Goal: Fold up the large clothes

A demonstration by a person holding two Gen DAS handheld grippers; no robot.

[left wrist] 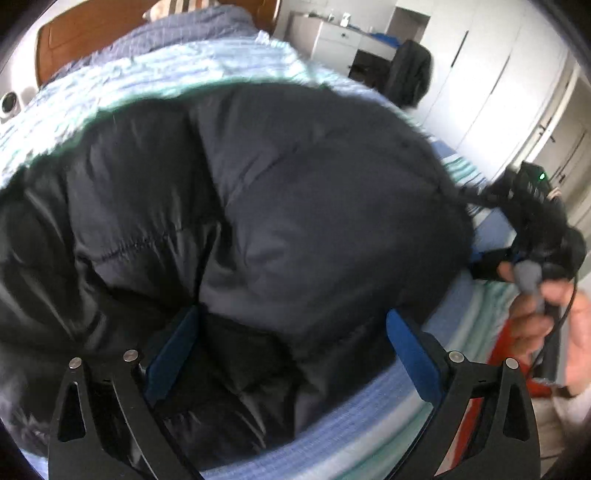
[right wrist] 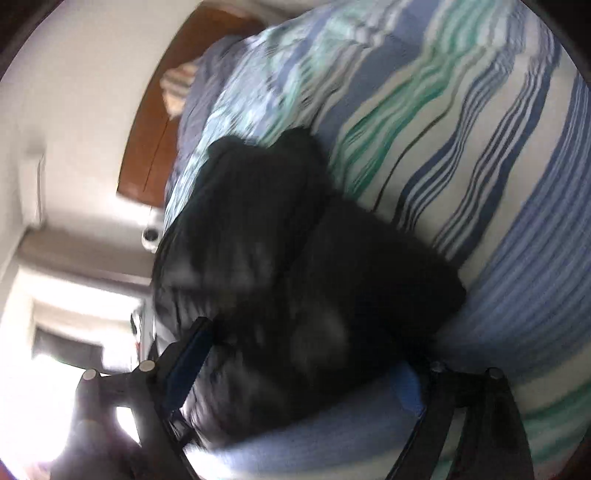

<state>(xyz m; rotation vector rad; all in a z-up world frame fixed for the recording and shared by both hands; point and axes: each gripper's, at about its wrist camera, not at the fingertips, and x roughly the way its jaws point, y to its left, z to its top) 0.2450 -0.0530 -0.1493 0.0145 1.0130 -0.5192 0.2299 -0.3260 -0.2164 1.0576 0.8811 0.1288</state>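
Left wrist view first: the left gripper (left wrist: 291, 354) sits at the bottom of the frame with its blue pads (left wrist: 173, 350) spread wide, and the black puffer jacket (left wrist: 258, 206) bulges up between and beyond them. The pads do not look pressed on the fabric, though the left one lies right against it. At the right edge a hand (left wrist: 546, 310) holds the right gripper (left wrist: 535, 221), seen from the side, close to the jacket's right end; a dark strand of the jacket reaches toward it.

Right wrist view, badly blurred and rolled: that right gripper (right wrist: 295, 387) has its jaws wide apart, one at lower left, one at lower right, and the jacket (right wrist: 288, 277) fills the gap without being pinched.

Outward from both: the jacket lies in a thick heap in the middle of the striped bedspread (left wrist: 122, 74), with a wooden headboard (left wrist: 70, 33) at upper left.

Progress, as I judge it: the jacket looks gathered into a doubled-over bundle, so at least one fold seems made. Its outline is rounded and puffy, not squared. Likely left: tucking edges, flattening, perhaps another fold. Sleeves cannot be made out.
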